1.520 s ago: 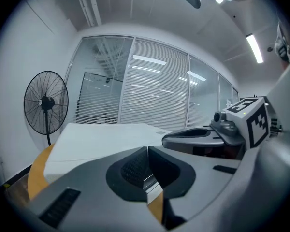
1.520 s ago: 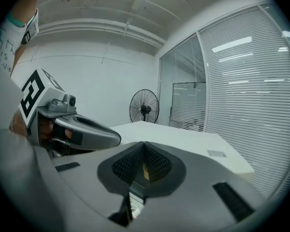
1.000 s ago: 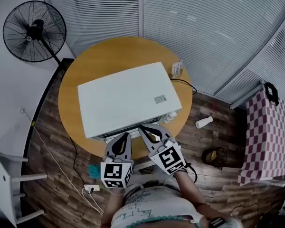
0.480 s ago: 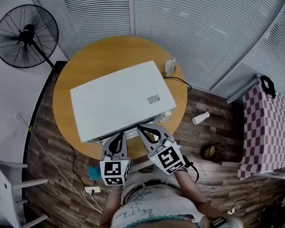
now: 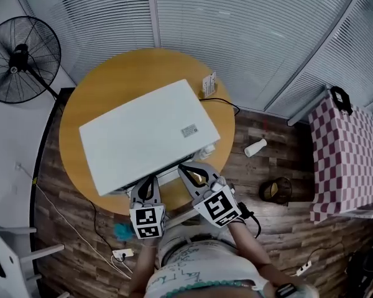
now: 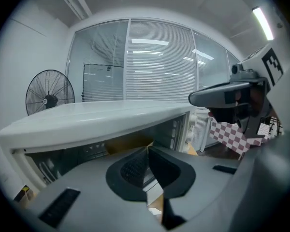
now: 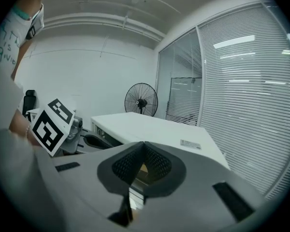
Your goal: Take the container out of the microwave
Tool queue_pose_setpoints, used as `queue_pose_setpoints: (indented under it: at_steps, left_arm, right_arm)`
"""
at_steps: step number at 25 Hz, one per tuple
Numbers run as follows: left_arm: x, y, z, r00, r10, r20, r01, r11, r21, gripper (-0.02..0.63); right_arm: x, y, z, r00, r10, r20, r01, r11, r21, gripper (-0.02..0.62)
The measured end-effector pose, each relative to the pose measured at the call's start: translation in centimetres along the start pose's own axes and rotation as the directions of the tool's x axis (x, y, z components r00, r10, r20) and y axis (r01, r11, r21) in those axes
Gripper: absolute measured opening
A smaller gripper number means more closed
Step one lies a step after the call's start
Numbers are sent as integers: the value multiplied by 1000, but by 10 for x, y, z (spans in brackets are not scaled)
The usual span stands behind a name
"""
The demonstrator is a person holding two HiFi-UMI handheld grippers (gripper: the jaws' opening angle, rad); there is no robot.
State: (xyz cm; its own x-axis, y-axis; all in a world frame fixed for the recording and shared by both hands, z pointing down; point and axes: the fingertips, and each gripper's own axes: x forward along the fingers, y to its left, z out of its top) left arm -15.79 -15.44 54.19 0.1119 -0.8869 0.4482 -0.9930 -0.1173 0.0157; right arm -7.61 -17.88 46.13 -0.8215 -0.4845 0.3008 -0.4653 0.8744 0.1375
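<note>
A white microwave (image 5: 143, 132) stands on a round wooden table (image 5: 93, 98). No container shows in any view. My left gripper (image 5: 150, 180) is shut and empty, low in front of the microwave's front edge. In the left gripper view its tips (image 6: 147, 149) meet before the dark door window of the microwave (image 6: 96, 115), with the knobs (image 6: 188, 124) to the right. My right gripper (image 5: 183, 166) is at the front right of the microwave, also shut with nothing in it. The right gripper view shows its tips (image 7: 144, 144) closed over the microwave's (image 7: 150, 129) top corner.
A standing fan (image 5: 18, 58) is at the left. A small box (image 5: 209, 84) sits at the table's far edge. On the wood floor lie a white bottle (image 5: 256, 147), a dark bowl (image 5: 276, 190) and a power strip (image 5: 121, 253). A checked cloth (image 5: 345, 157) is at the right.
My left gripper has sunk lower in front of the microwave. My right gripper has shifted a little along the front. The head view has swung, so the table sits further left.
</note>
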Motion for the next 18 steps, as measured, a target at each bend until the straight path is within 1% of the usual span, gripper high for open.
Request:
queue_pose_setpoints:
  at_steps: [5,12,15,18]
  left_arm:
    - [16,0,-14,999,-14,-42,15,999,30,17]
    - [36,6,-30,996,-9,-92,16,998,67,17]
    - [44,9,-31,996,9,-84,-2,996,88,17]
    - [51,15,-29,997,47,-61,-37,988,153,17]
  right_arm:
    - [-7,-7,-7,999,-31,-21,31,1000,2,-6]
    - [-16,-20,-19,995,-80,-54,81,996,19,-6]
    - [-19,-25,-23,993,-96,-63,98,995,26,-6]
    - [-21,-27,-25,992,-106,-70,108,994,30,-6]
